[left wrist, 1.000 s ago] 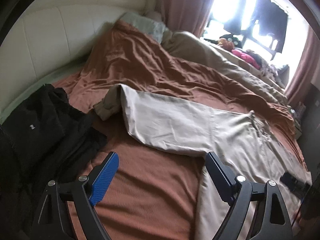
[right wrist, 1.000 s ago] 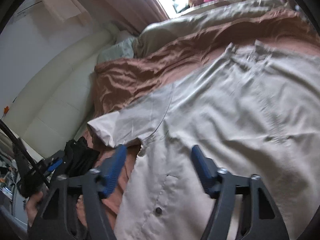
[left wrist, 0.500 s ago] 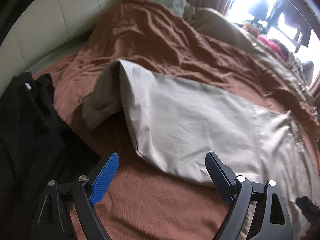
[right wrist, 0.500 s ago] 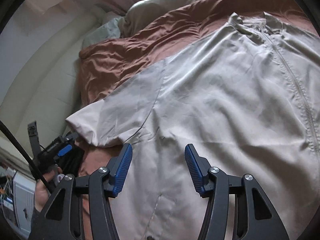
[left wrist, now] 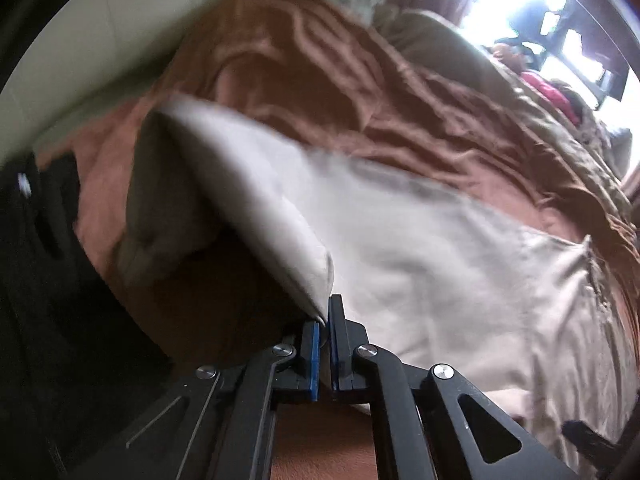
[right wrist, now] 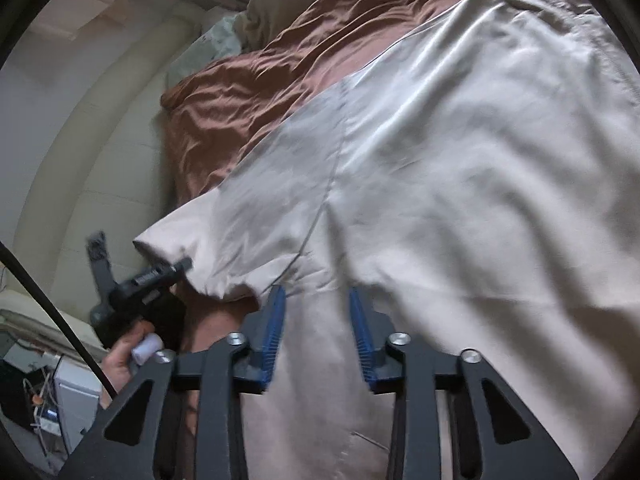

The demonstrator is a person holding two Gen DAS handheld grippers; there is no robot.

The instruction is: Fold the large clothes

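a large beige jacket of thin, smooth fabric (right wrist: 460, 168) is spread front-up over the rust-brown crumpled bedsheet (left wrist: 320, 80) of the bed, with its zip and collar toward the far side, so that its sleeves and body can be folded flat. the near sleeve (left wrist: 248, 200) is laid out toward the padded cream headboard (right wrist: 100, 160), and its lower edge is pinched in the left gripper (left wrist: 324, 320); the jaws have just been closing and are now clenched on that fold of fabric, which is raised off the sheet into a small peak. the grasp is judged to be taken at the edge so that the sleeve can be carried over onto the body of the garment.

the right gripper (right wrist: 318, 308) is held low over the jacket near the armpit seam, beside the point where the sleeve joins the body. its jaws have just been closing but are half-way only; fabric lies between and beneath them, and the blue ribbed pads (right wrist: 276, 320) are not seen pressing on it, so nothing is grasped there yet. this position is judged to be chosen so that the sleeve can be taken at a second point and lifted evenly.

in the right wrist view the left gripper is seen from outside, held in a hand (right wrist: 124, 352) at the sleeve's edge. a pile of black clothing (left wrist: 36, 260) is left at the side of the bed, apart from the jacket.
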